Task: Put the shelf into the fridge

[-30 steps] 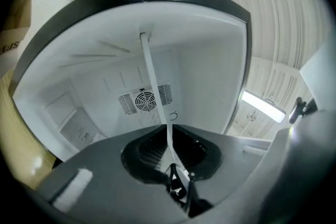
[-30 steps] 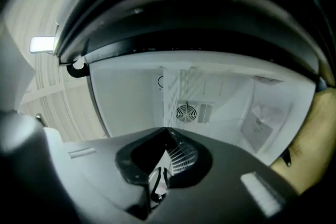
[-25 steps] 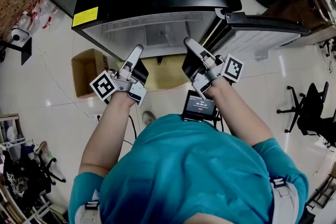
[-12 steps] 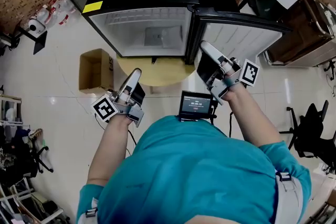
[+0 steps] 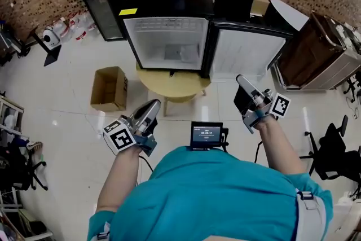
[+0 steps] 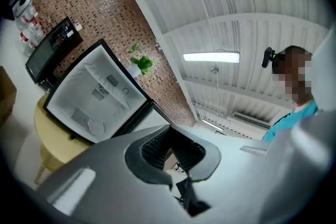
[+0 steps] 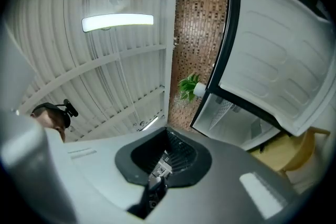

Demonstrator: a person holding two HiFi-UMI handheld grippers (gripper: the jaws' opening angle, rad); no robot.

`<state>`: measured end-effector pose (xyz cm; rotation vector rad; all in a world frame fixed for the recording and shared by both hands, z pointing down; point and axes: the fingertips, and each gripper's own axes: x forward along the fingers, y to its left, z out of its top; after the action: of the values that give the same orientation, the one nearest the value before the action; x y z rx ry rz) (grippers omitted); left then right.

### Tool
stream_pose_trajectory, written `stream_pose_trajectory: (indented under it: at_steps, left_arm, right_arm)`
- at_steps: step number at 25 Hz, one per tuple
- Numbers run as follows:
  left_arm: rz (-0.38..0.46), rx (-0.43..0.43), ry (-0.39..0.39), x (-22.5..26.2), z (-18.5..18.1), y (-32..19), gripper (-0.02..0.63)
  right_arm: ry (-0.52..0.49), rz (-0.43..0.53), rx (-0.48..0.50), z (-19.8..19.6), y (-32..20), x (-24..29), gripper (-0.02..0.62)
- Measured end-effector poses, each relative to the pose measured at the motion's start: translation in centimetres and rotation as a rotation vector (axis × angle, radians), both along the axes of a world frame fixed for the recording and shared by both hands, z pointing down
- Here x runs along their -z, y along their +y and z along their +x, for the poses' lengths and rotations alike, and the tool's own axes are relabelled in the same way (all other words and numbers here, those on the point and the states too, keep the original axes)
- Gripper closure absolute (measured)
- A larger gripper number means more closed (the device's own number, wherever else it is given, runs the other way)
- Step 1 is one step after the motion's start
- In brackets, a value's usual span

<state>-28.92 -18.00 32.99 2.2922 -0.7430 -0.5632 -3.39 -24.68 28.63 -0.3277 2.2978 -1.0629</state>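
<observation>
1. Fridge across the room, set behind a round yellow table, with its door swung fully to the right. Gives a clear, unobstructed mouth for anything slid in from the front.
2. Left gripper held low on the person's left, well apart from the fridge. Jaws pressed together with nothing between them. Tilts up and forward, which reads as an idle carry and not a reach.
3. Right gripper raised on the person's right, short of the open door and touching nothing. Jaws likewise closed on each other and empty. Looks past its own tips at the door's inner lining and the white cavity.
4. Shelf in neither gripper, and not to be seen on the table or on the floor beside the cardboard box. Possibly already inside: a grey patch low in the white cavity, too small and pale to tell whether it is the shelf seated on its supports.
5. Judged from the empty, closed jaws and the distance from the cabinet: no placing under way here. Either finished, with only the door open, or not yet begun; cannot say which.
</observation>
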Motion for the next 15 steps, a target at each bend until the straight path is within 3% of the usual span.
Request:
stream_pose_trajectory:
  at_steps: [4,7,15]
  left_arm:
    - [0.004,0.005,-0.011,0.5,0.2,4.7,0.603]
    - [0.01,-0.004,-0.034,0.7,2.6,7.6,0.603]
    - [0.039,-0.017,-0.083,3.5,14.6,13.9,0.603]
  right_arm:
    - [0.047,0.047,0.022,-0.4,4.7,1.1,0.595]
    - [0.069,0.086,0.028,1.4,7.6,2.1,0.595]
    - [0.094,0.151,0.026,13.0,13.8,4.7,0.595]
